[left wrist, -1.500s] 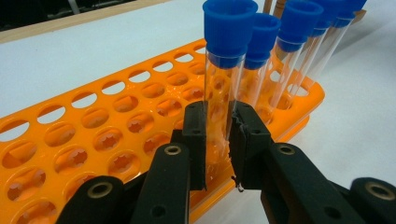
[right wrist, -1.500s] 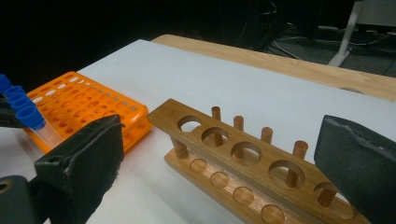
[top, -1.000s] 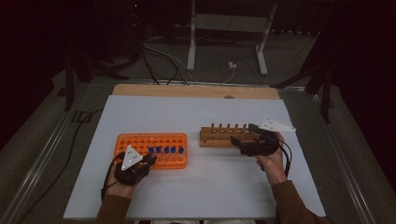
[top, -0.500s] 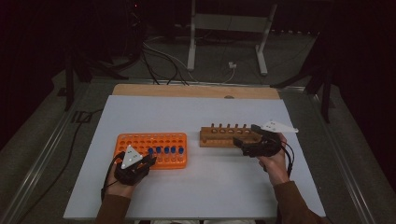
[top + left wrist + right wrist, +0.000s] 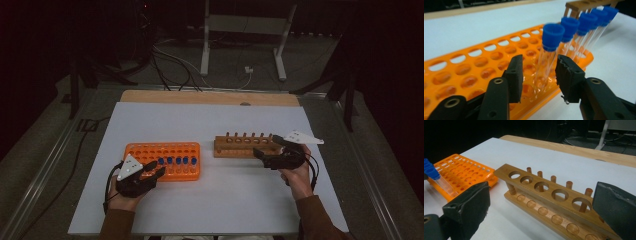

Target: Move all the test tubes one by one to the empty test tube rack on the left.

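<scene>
Orange rack (image 5: 162, 150), blue-capped clear tubes (image 5: 549, 55), brown wooden rack (image 5: 554, 202), white table (image 5: 230, 195).

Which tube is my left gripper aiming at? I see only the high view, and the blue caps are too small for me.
Observer: The left gripper has its jaws open around the nearest blue-capped tube, at the end of the row.
Operator: Do the jaws touch it already?
Observer: No, there is a gap on both sides of the glass.
Operator: Is the wooden rack free?
Observer: Yes, all holes of the wooden rack that the right gripper view shows are empty, and the right gripper is open in front of it.
</scene>
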Demonstrator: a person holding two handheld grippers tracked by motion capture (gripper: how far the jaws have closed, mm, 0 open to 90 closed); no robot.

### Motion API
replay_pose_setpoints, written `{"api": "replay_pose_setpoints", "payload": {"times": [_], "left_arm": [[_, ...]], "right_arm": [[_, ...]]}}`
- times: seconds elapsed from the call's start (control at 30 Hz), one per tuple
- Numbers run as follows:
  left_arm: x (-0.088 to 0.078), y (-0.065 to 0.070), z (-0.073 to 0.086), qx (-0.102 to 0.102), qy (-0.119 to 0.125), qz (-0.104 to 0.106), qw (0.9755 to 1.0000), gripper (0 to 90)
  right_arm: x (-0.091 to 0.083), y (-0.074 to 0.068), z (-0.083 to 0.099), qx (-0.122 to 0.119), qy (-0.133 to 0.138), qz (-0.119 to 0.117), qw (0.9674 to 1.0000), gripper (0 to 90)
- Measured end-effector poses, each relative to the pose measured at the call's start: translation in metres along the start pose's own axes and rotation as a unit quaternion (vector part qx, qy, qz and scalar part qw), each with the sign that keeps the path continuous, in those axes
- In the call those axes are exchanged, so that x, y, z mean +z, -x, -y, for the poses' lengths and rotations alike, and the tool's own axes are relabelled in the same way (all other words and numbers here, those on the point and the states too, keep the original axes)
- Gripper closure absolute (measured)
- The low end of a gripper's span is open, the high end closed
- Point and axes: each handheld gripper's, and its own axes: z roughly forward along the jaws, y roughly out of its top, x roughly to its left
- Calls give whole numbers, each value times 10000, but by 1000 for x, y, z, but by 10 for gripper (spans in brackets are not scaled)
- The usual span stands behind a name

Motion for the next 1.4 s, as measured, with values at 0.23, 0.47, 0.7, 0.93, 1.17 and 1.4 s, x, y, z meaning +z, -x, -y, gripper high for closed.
{"api": "replay_pose_setpoints", "payload": {"times": [0.23, 0.47, 0.7, 0.93, 1.17, 1.4], "left_arm": [[-10, -4, -5, -184, 283, 107, 9994, 409], [-19, -2, -11, -196, 545, -60, 9983, 186], [-26, -8, -15, -254, 721, -395, 9963, 44], [-34, -20, -12, -459, 896, -838, 9914, 7], [-40, -28, -9, -529, 1033, -1042, 9878, 7], [-42, -32, -4, -580, 1121, -1075, 9862, 7]], "right_arm": [[-6, 3, 5, 106, 79, 30, 9999, 15], [-12, 4, 11, 138, 153, 101, 9997, 15], [-20, 5, 18, 142, 268, 151, 9994, 15], [-28, 4, 26, 102, 424, 228, 9988, 15], [-39, 5, 36, 108, 659, 318, 9973, 15], [-51, 8, 43, 263, 853, 351, 9954, 15]]}}
